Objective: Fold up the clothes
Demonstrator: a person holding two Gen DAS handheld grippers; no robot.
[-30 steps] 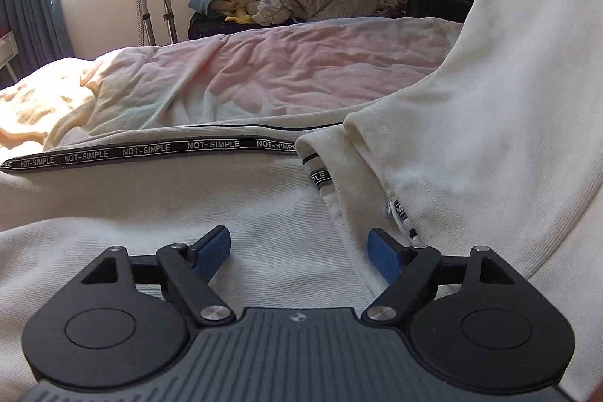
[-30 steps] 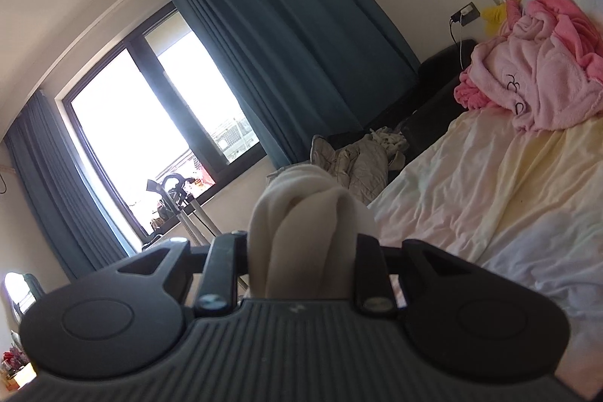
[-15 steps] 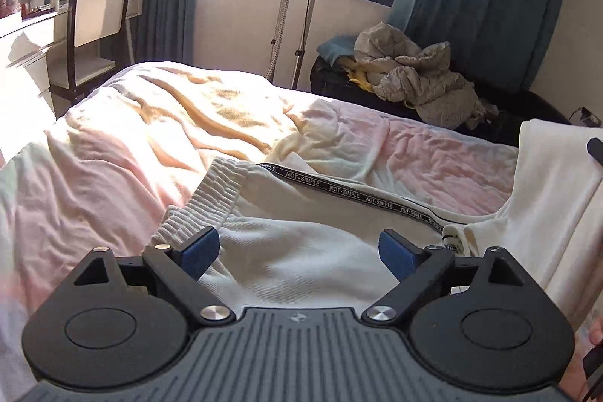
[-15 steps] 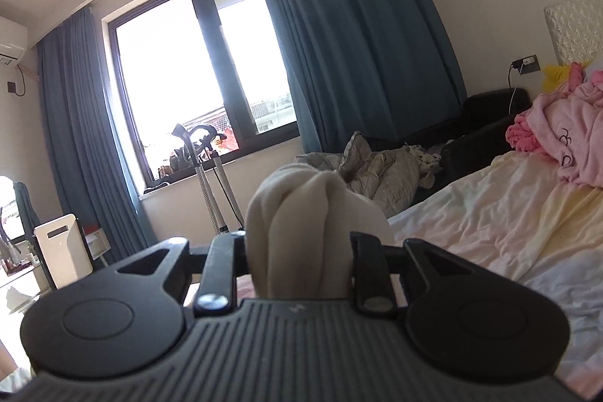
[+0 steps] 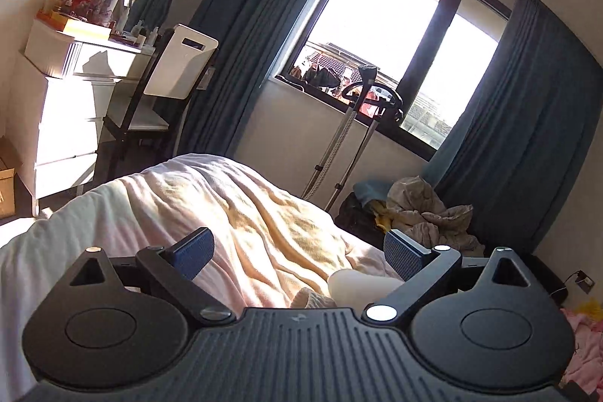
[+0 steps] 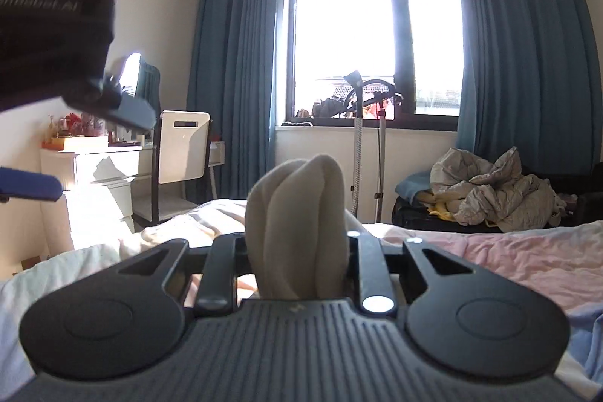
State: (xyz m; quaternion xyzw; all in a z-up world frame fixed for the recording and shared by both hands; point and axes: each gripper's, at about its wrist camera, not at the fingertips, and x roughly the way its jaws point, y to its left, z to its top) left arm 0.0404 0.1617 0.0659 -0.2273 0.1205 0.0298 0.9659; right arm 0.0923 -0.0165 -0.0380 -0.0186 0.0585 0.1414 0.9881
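My right gripper [image 6: 297, 251] is shut on a bunched fold of the cream garment [image 6: 297, 213], which stands up between its fingers above the bed. In the left wrist view only a small rounded part of that garment [image 5: 358, 285] and a ribbed edge [image 5: 312, 300] show low between the blue pads. My left gripper [image 5: 297, 255] hangs over the bed with its jaws opening wide and nothing between them. In the right wrist view the left gripper [image 6: 81, 149] appears blurred at the upper left, apart from the cloth.
The bed's pink and yellow quilt [image 5: 245, 213] spreads below both grippers. A white dresser [image 5: 64, 123] and a chair [image 5: 166, 89] stand to the left. A steamer stand [image 6: 361, 145] is by the window. Crumpled grey bedding [image 6: 497, 194] lies on a dark couch.
My left gripper has lifted off the cream garment, swung up toward the window and spread its jaws wider. My right gripper has rolled level and swung left, still holding the bunched cloth.
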